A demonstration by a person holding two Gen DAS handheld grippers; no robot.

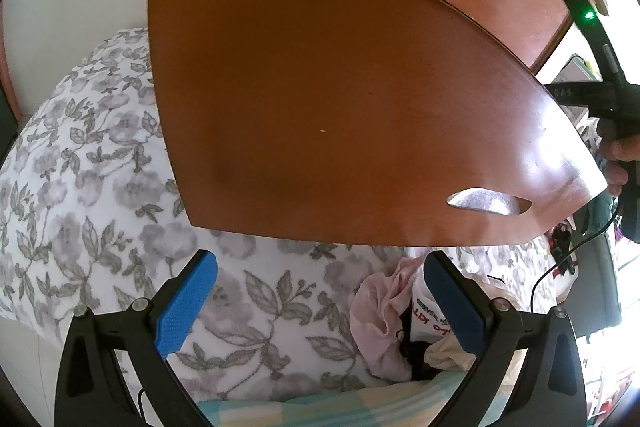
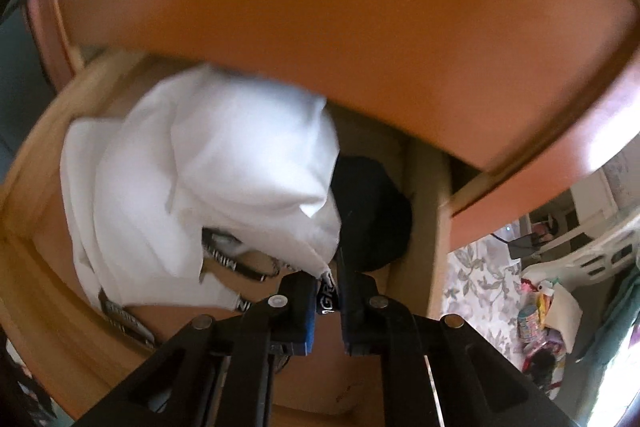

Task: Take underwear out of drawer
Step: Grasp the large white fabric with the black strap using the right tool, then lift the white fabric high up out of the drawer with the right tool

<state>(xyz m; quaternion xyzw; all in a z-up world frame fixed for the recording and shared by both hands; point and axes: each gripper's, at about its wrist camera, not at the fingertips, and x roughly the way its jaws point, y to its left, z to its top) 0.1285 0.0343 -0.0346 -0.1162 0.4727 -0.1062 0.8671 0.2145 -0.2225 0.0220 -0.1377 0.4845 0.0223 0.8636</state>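
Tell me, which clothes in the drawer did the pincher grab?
The white underwear: the right gripper pinches its black lettered waistband. The dark garment beside it lies untouched.

glossy reddish-brown wooden drawer front (image 1: 320, 87) above fingers | soft white cloth underwear (image 2: 208, 167) between fingers | matt pale bare-wood drawer (image 2: 424, 195) | textured blue finger pads (image 1: 188, 303)

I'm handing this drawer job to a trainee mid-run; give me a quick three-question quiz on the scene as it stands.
1. True or false: the left gripper holds a garment.
2. What is the right gripper clamped on? A) white underwear by its lettered waistband B) the dark bundle C) nothing
3. Where does the white underwear lie: in the open drawer or on the floral bedding?

Key: 1 false, its jaws stand open and empty; 2 A; 3 in the open drawer.
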